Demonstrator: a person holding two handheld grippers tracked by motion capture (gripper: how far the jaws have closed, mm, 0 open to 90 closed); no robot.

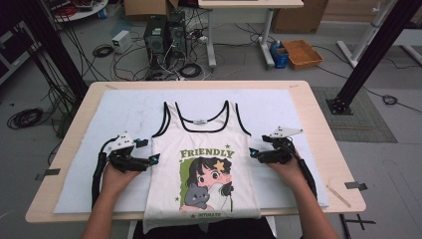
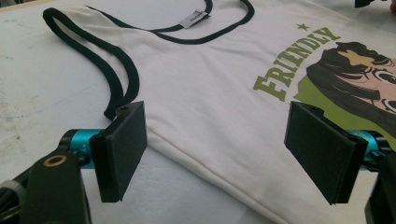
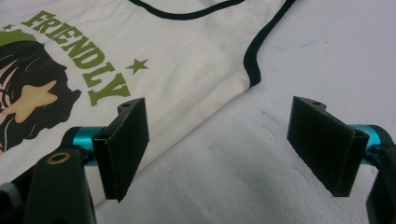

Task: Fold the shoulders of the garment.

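A cream tank top with black trim, the word FRIENDLY and a cartoon print lies flat, face up, on the white mat. Its hem hangs over the table's near edge. My left gripper sits at the shirt's left side seam, jaws open; in the left gripper view the tank top edge runs between the pads without being pinched. My right gripper stands open at the right side seam, and the right gripper view shows the tank top edge under its left pad.
The mat covers most of a light wooden table. A flat stick and a dark tab lie at the table's right front corner. Beyond the table are computers, cables, a cardboard tray and a black frame post.
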